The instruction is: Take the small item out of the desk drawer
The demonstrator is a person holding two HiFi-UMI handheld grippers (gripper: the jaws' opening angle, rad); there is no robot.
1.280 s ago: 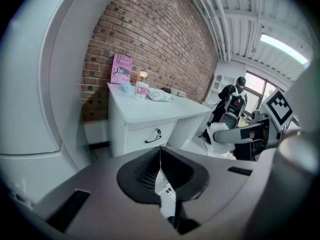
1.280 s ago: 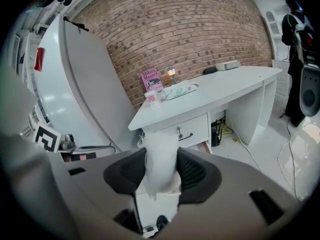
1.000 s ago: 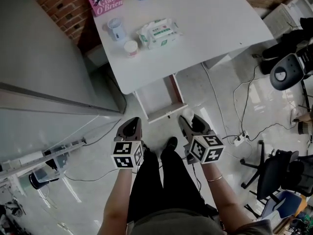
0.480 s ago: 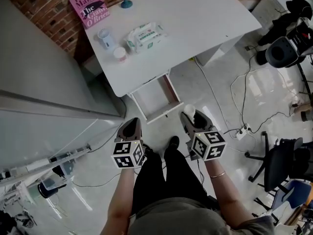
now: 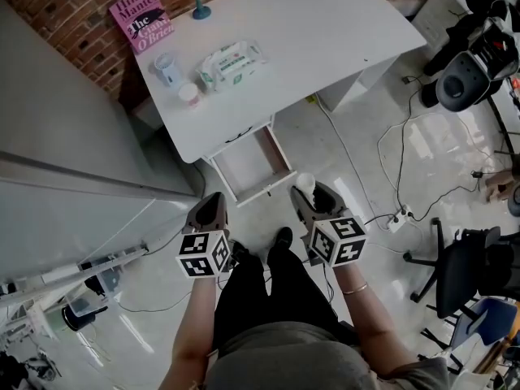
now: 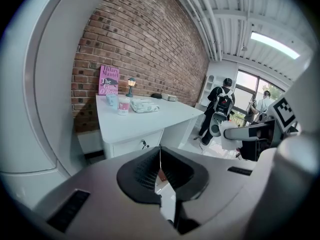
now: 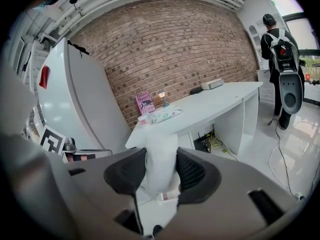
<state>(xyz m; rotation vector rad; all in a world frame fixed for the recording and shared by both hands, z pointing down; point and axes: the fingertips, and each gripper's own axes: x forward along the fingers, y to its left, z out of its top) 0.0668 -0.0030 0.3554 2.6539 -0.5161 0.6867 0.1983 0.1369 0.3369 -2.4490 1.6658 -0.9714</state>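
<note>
Item sits clamped between the right gripper's wide-set fingers, clear of the open drawer at its 11 o'clock, so removal looks done; left gripper hangs spare, fingers together, empty.

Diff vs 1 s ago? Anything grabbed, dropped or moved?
Nothing grabbed or dropped. The desk and drawer have slid left in the head view and look smaller, so the person seems to have backed off slightly. Unchanged: right gripper shut on the white item, left gripper shut and empty, drawer open.
</note>
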